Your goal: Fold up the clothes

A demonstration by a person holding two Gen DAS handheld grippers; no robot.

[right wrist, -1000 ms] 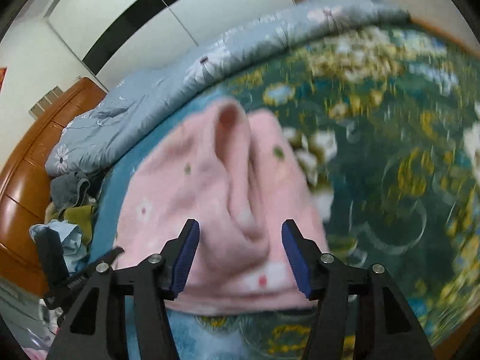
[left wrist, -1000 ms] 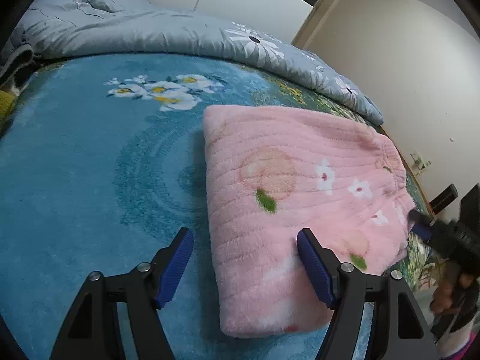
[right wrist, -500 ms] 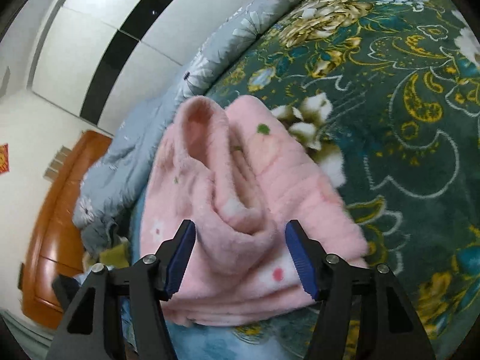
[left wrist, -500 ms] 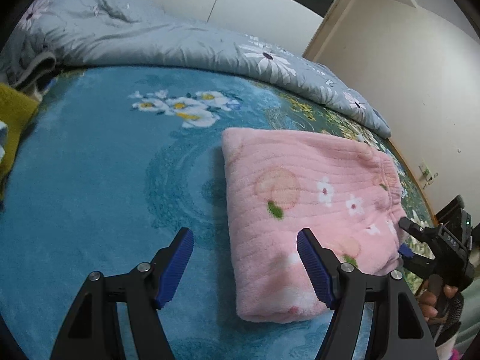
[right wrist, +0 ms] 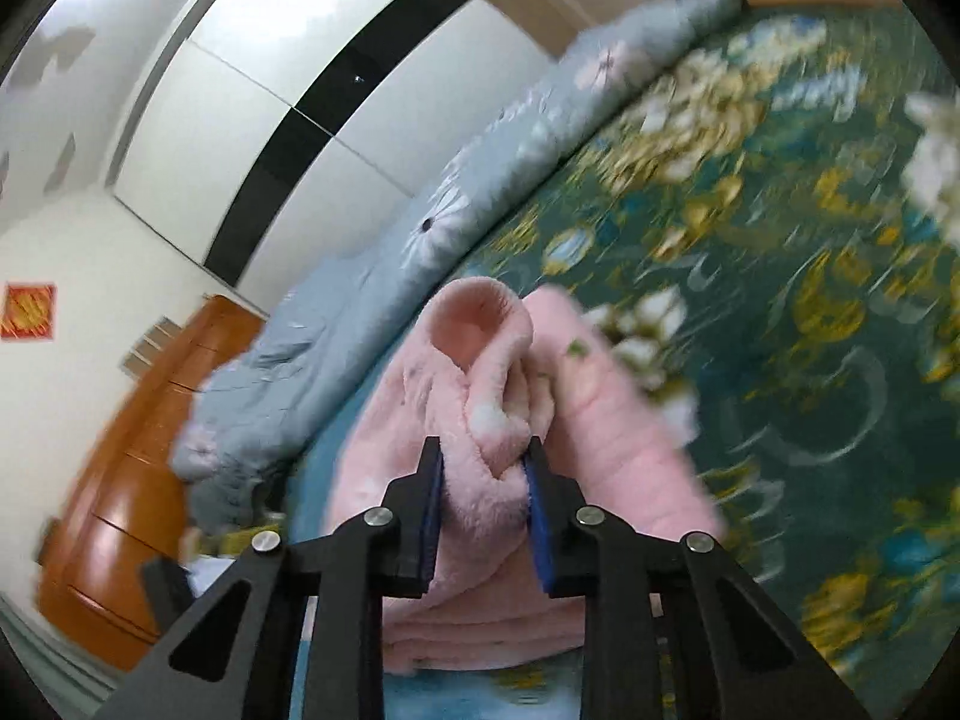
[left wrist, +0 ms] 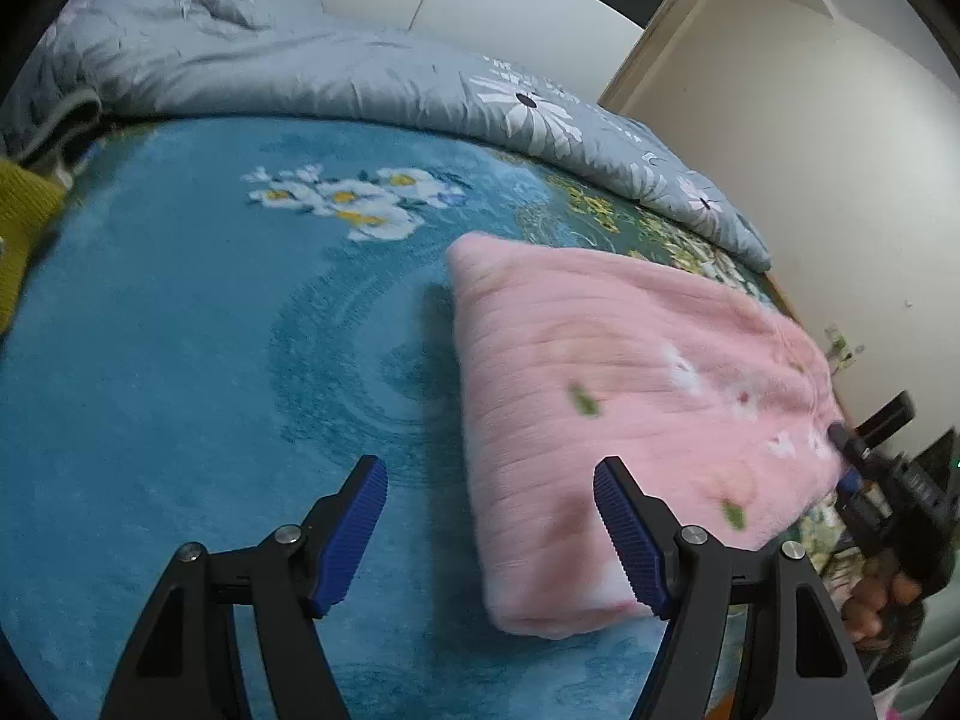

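A pink fleece garment (left wrist: 630,396) with small flower and leaf prints lies folded on the blue floral blanket (left wrist: 210,372). My left gripper (left wrist: 489,525) is open and empty, hovering over the garment's near left edge. My right gripper (right wrist: 486,474) is shut on a bunched fold of the pink garment (right wrist: 480,420) at its waistband end. The right gripper also shows in the left wrist view (left wrist: 864,474) at the garment's far right corner, which looks slightly raised.
A grey daisy-print duvet (left wrist: 288,60) is bunched along the far side of the bed. A mustard cloth (left wrist: 24,228) lies at the left edge. A wooden dresser (right wrist: 138,450) and white wardrobe (right wrist: 300,90) stand beyond. The green floral blanket area (right wrist: 810,300) spreads right.
My right gripper has closed on the garment's waistband fold. The left gripper has drawn back and stayed open, so the garment sits further right in its view.
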